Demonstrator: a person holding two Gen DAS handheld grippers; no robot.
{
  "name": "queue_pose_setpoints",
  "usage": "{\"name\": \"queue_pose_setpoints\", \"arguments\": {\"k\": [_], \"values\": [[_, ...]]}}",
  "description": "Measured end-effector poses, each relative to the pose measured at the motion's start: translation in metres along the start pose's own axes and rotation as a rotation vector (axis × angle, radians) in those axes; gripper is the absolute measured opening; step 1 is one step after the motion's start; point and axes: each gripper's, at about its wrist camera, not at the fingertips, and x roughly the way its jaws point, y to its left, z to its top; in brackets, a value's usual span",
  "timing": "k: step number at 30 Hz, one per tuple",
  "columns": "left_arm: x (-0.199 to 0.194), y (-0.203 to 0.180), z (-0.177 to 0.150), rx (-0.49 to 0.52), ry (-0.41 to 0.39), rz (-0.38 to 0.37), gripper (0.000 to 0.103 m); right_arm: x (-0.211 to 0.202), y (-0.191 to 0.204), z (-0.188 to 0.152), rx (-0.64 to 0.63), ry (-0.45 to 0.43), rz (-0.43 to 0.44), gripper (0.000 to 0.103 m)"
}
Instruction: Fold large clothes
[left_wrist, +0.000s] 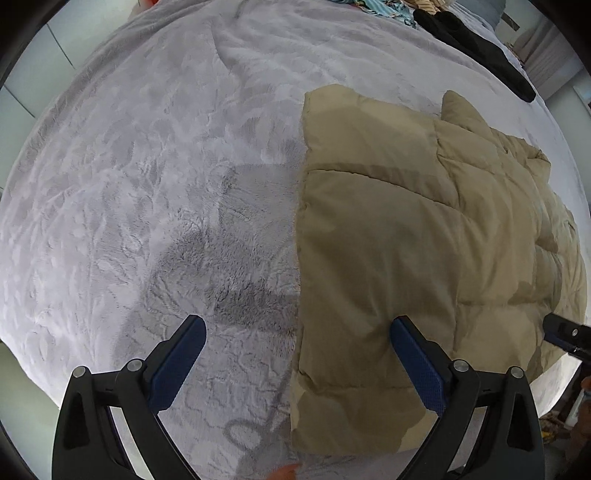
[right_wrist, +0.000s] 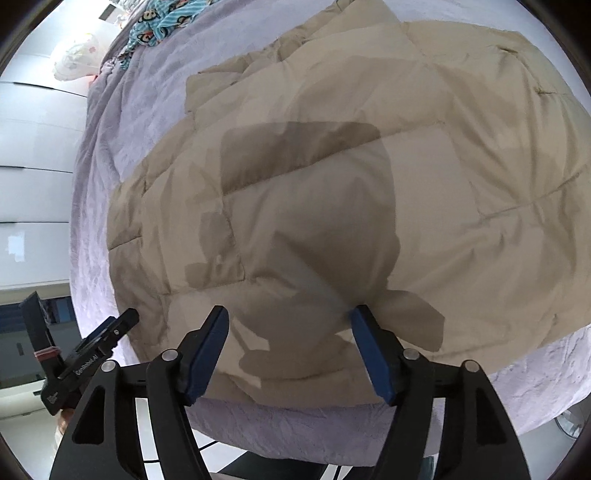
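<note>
A tan quilted puffer jacket (left_wrist: 424, 236) lies flat on a grey fleece blanket (left_wrist: 147, 184) that covers a bed. In the left wrist view it fills the right half, with a straight left edge. My left gripper (left_wrist: 297, 328) is open and empty, hovering over that left edge near the jacket's near corner. In the right wrist view the jacket (right_wrist: 351, 184) fills most of the frame. My right gripper (right_wrist: 290, 317) is open and empty above the jacket's near edge. The left gripper (right_wrist: 110, 332) shows at the lower left there.
A black garment (left_wrist: 480, 48) and patterned clothes (left_wrist: 384, 9) lie at the far end of the bed. A blue patterned cloth (right_wrist: 166, 26) and a white plush (right_wrist: 74, 59) show far left in the right wrist view. The bed's near edge (right_wrist: 295, 424) drops to the floor.
</note>
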Motion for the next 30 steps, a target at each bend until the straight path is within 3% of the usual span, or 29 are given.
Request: {"name": "queue_pose_setpoints", "arguments": {"k": [4,7,13,18,21,27,30], "values": [[0.005,0.002,0.003,0.008,0.001,-0.02,0.1,0.003,-0.001,-0.001,0.004,0.001,-0.012,0.074],[0.008,0.003,0.005,0.036,0.02,-0.09,0.1,0.004,0.0,-0.002,0.006,0.002,-0.005,0.079],[0.01,0.03,0.02,0.018,0.028,-0.336,0.1,0.007,0.003,-0.001,0.004,0.01,-0.018,0.079],[0.044,0.044,0.033,-0.019,0.141,-0.502,0.1,0.01,0.003,0.0,0.003,0.019,-0.026,0.079],[0.059,0.034,0.035,-0.027,0.176,-0.56,0.1,0.013,0.006,0.001,-0.003,0.025,-0.036,0.079],[0.065,-0.014,0.047,0.069,0.196,-0.659,0.101,0.017,0.007,0.002,-0.002,0.03,-0.044,0.08],[0.075,-0.041,0.044,0.145,0.235,-0.618,0.1,0.019,0.007,0.003,0.0,0.03,-0.049,0.081]]}}
